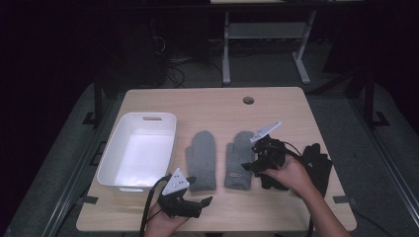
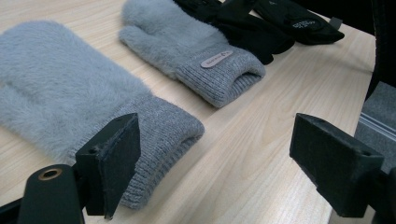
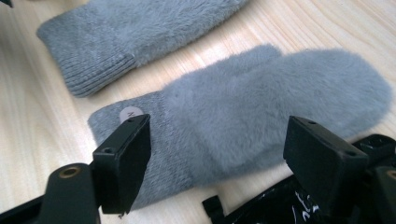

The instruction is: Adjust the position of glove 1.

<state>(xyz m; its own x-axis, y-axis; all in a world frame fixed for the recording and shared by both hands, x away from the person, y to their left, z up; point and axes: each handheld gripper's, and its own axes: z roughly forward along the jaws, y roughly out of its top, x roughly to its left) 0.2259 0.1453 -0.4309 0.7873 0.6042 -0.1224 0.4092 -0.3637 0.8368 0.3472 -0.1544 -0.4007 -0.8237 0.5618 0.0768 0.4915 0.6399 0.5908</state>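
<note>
Two grey fleecy mittens (image 2: 60, 93) (image 2: 187, 44): fluffy plush cloth, ribbed knit cuffs; small smooth tag on one cuff. Black fabric gloves (image 2: 261, 23): matt, fine weave. Pale wooden tabletop (image 2: 261, 154): smooth, light-grained laminate. White rectangular plastic bin (image 1: 111, 158), left of frame: smooth, slightly glossy. Black gripper pads (image 2: 116, 158): matt, rubbery.

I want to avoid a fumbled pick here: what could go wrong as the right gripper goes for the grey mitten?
The right gripper stands open over the right grey mitten, with the black gloves lying right beside it, so a jaw may snag one. The fluffy pile might let the mitten slip from a shallow pinch. The left grey mitten lies close and could be dragged along.
</note>
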